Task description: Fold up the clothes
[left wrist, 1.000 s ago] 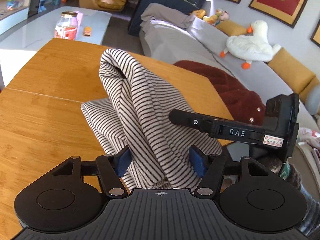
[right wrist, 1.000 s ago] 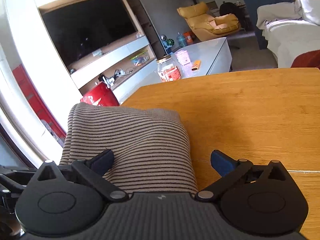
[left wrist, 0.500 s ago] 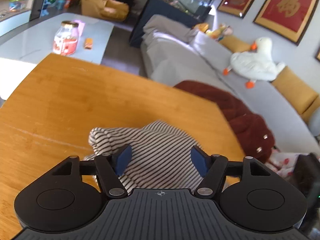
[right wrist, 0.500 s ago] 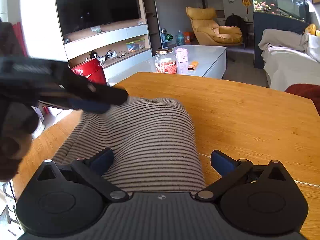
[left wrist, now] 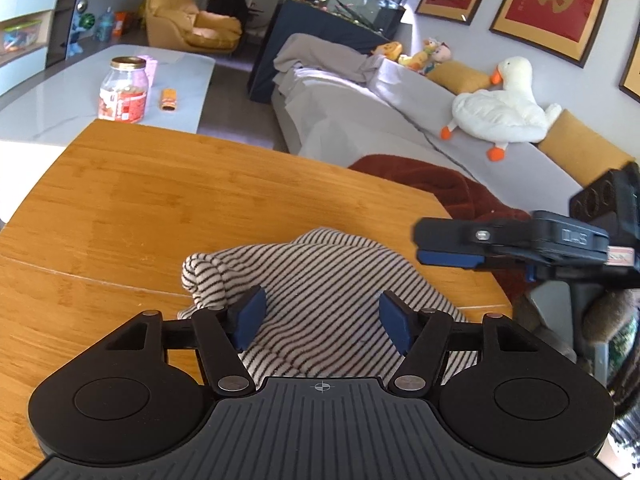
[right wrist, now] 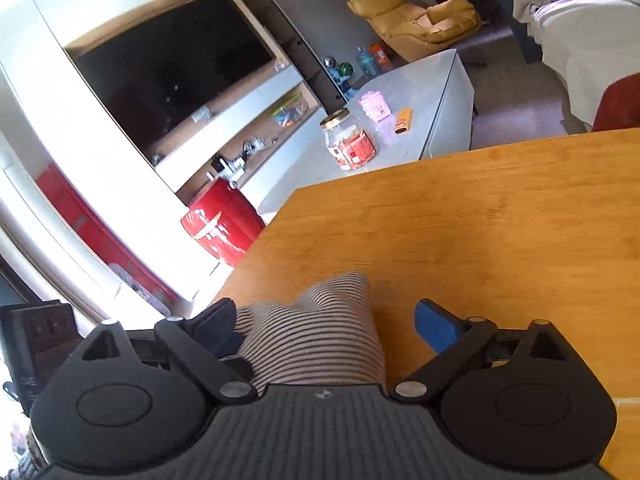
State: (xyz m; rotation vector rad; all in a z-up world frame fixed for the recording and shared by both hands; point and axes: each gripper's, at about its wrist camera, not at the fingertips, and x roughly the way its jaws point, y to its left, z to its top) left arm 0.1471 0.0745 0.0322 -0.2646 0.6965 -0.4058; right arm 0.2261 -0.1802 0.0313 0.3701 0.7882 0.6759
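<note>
Both grippers' fingers stand spread, pinching nothing, as the once-lifted striped garment (left wrist: 328,300) now lies slumped on the table (left wrist: 140,208).

One striped garment (left wrist: 320,280) lies on one wooden tabletop (left wrist: 160,200) between the left gripper (left wrist: 322,318) fingers. Beyond: one jar (left wrist: 123,90), one plush duck (left wrist: 500,108), two framed pictures (left wrist: 554,0).

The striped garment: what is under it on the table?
The striped garment lies bunched on the bare wooden table. Only wood shows around it; anything beneath its folds is covered and cannot be seen.
</note>
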